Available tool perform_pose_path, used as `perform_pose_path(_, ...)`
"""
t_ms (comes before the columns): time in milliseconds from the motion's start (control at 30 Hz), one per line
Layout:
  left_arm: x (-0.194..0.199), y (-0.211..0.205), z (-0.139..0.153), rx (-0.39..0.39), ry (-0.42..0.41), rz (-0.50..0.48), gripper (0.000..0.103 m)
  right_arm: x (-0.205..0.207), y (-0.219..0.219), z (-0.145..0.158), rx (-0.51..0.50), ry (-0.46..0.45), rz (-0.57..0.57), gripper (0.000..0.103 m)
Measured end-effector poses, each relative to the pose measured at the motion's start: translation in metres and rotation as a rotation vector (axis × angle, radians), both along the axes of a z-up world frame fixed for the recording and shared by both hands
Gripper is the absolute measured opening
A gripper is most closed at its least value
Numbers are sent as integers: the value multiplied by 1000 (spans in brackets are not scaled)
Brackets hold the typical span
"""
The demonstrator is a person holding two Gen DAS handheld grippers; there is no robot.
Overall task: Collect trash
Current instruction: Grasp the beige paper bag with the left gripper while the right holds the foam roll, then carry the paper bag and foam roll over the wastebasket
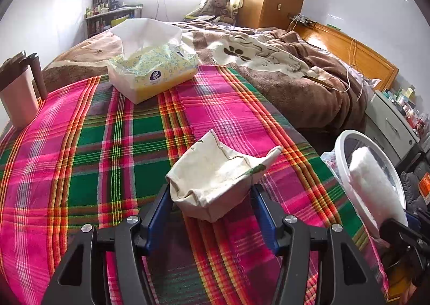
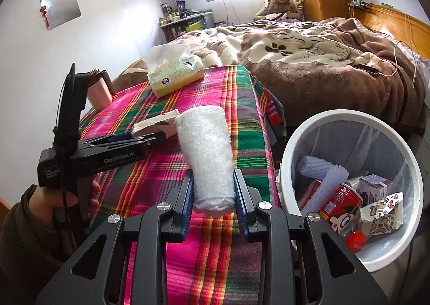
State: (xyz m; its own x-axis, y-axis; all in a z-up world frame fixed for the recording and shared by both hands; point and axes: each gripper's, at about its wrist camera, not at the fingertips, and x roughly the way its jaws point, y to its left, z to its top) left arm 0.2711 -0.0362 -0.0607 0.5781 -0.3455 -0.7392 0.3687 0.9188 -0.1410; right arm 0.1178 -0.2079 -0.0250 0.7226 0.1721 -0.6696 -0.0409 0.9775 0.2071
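Note:
My left gripper [image 1: 211, 199] is closed around a crumpled cream paper carton [image 1: 215, 173] that rests on the plaid cloth [image 1: 107, 144]; both blue pads touch its sides. It also shows in the right wrist view [image 2: 156, 125], where the left gripper [image 2: 150, 138] is seen from the side. My right gripper [image 2: 213, 189] is shut on a white foam wrap roll [image 2: 208, 154], held above the cloth's right edge, left of the white trash bin [image 2: 290, 149]. The roll [image 1: 373, 184] and bin [image 1: 341, 152] also show in the left wrist view.
The bin holds a red can [image 2: 340, 205], cartons and foam netting. A tissue pack [image 1: 153, 71] and a pink mug [image 1: 18, 93] stand at the cloth's far side. A bed with a brown blanket [image 2: 322, 68] lies beyond. A drawer unit [image 1: 392, 122] stands right.

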Motion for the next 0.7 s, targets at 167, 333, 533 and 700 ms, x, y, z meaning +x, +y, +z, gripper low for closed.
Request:
perform_pose_path(167,1,0,4,-63,-8,-12,49,-2,-2,0,-1,2,-1,29)
perform_pose_path(333,-1,-1,6,-52,-18,-6,25,-2,-3,0,0,4,-8,29)
perform_pose_path(533,-14,-6,16,-38,-61,-13,25,-2,-4,1,2,0,-16,29)
perform_pose_path(700,-31,-6,31,-53,-93,-13,25,-7,-11,7,7,-23,-32,29)
